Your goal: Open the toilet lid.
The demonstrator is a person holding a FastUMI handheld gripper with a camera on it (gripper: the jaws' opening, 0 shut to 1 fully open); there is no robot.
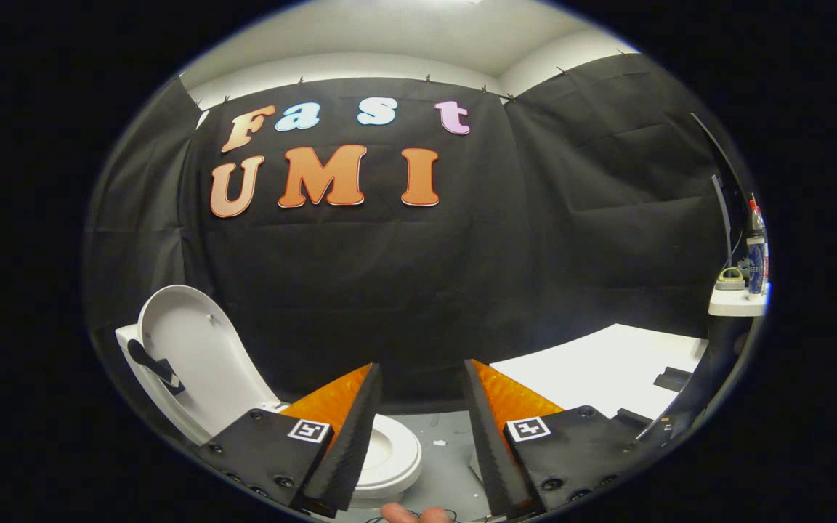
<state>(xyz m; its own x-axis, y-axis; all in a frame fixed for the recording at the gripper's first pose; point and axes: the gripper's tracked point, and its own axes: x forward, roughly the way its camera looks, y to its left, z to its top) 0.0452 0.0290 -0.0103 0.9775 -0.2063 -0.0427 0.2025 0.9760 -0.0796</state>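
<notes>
A white toilet stands low and to the left of my fingers. Its lid point(189, 356) is raised, leaning back against the tank, with its underside facing me. The seat ring and bowl point(397, 454) lie partly behind my left finger. My gripper point(420, 374) hangs above the floor to the right of the lid, open, with nothing between its fingers. It touches neither lid nor seat.
A white table point(607, 370) stands to the right beyond the right finger, with a small dark object on it. A shelf point(734, 301) at the far right holds a bottle and a tape roll. Grey floor point(447, 450) lies between the fingers. A fingertip point(407, 514) shows below.
</notes>
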